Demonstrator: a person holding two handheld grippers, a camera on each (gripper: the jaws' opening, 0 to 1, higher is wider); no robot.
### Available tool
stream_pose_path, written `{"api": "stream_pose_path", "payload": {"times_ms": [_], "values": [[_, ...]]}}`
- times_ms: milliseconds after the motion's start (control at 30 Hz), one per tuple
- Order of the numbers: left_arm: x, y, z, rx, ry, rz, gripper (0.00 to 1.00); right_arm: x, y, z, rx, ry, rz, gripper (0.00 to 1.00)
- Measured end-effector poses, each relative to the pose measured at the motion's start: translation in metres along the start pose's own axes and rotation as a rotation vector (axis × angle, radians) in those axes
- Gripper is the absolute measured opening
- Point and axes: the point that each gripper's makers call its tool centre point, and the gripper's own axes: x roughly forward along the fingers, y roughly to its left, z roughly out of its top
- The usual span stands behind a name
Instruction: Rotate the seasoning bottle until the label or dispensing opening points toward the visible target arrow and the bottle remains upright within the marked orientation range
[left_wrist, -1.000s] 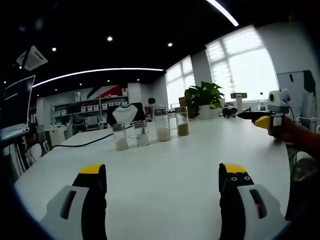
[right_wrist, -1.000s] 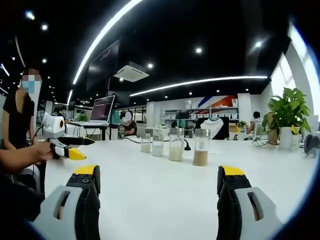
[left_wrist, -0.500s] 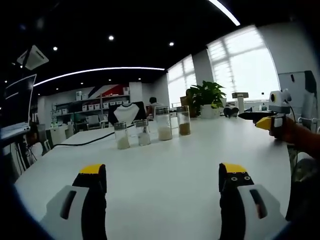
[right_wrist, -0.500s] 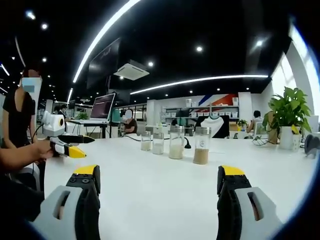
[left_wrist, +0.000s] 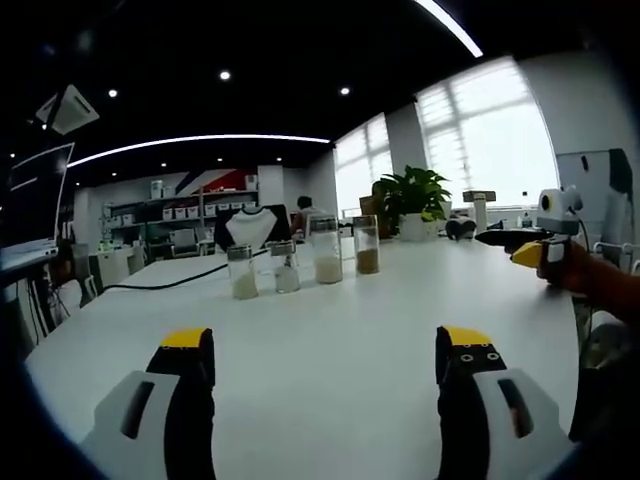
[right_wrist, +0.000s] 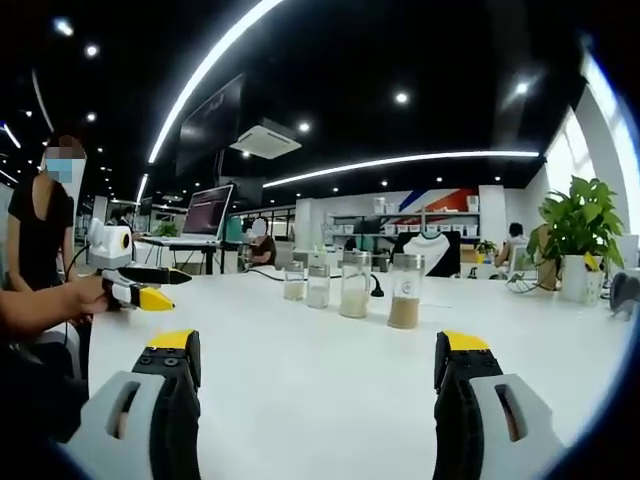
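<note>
1. Four seasoning bottles are seen standing upright in a row on the white bench (left_wrist: 330, 350), well ahead of both grippers: in the left gripper view, two short ones with pale contents (left_wrist: 241, 273) (left_wrist: 285, 267), a taller one with white contents (left_wrist: 326, 250) and a tall one with brown contents (left_wrist: 366, 243).
2. The left gripper (left_wrist: 325, 385) is held low over the bench with its jaws wide apart and nothing between them.
3. The right gripper (right_wrist: 318, 385) is likewise held with jaws spread and empty; the brown-filled bottle (right_wrist: 404, 291) is nearest to it in the right gripper view.
4. Compared with the pictures of a second ago, almost nothing is changed: the bottles are shown slightly shifted in both views, which is read as a small drift of the hands, not of the bottles.
5. No bottle is touched, so the rotation is judged not yet begun; an approach is needed first.
6. No target arrow or orientation marking can be made out on the bench at this range.
7. A potted plant (right_wrist: 578, 232) and a laptop (right_wrist: 207, 214) are seen beyond the bottles.
</note>
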Motion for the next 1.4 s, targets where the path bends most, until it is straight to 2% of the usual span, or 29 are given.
{"api": "stream_pose_path", "payload": {"times_ms": [200, 367, 533, 733, 1067, 1133, 1200, 1300, 1400], "values": [[0.001, 0.004, 0.002, -0.006, -0.013, 0.014, 0.95, 0.000, 0.000, 0.000, -0.007, 0.002, -0.001, 0.99], [0.004, 0.008, 0.004, -0.029, -0.028, 0.001, 0.92, -0.001, 0.001, 0.000, -0.009, 0.001, 0.000, 0.99], [0.004, 0.018, 0.007, -0.121, -0.059, 0.019, 0.91, -0.001, 0.002, 0.000, -0.008, 0.000, 0.003, 0.99], [0.006, 0.017, 0.009, -0.119, -0.070, 0.015, 0.88, -0.001, 0.003, 0.000, -0.010, 0.000, 0.004, 0.99], [0.014, 0.010, 0.006, -0.092, -0.043, -0.024, 0.90, -0.001, 0.003, 0.000, -0.012, 0.003, 0.003, 0.99], [0.014, 0.011, 0.008, -0.102, -0.055, -0.028, 0.93, -0.001, 0.003, 0.000, -0.011, 0.003, 0.004, 0.99], [0.015, 0.017, 0.011, -0.115, -0.070, -0.011, 0.99, -0.001, 0.003, -0.001, -0.011, 0.003, 0.004, 0.99], [0.018, 0.019, 0.013, -0.174, -0.090, -0.033, 0.99, -0.001, 0.003, 0.000, -0.010, 0.003, 0.006, 0.99], [0.025, 0.017, 0.017, -0.161, -0.101, -0.059, 0.99, -0.001, 0.003, 0.000, -0.006, 0.002, 0.007, 0.99]]}}
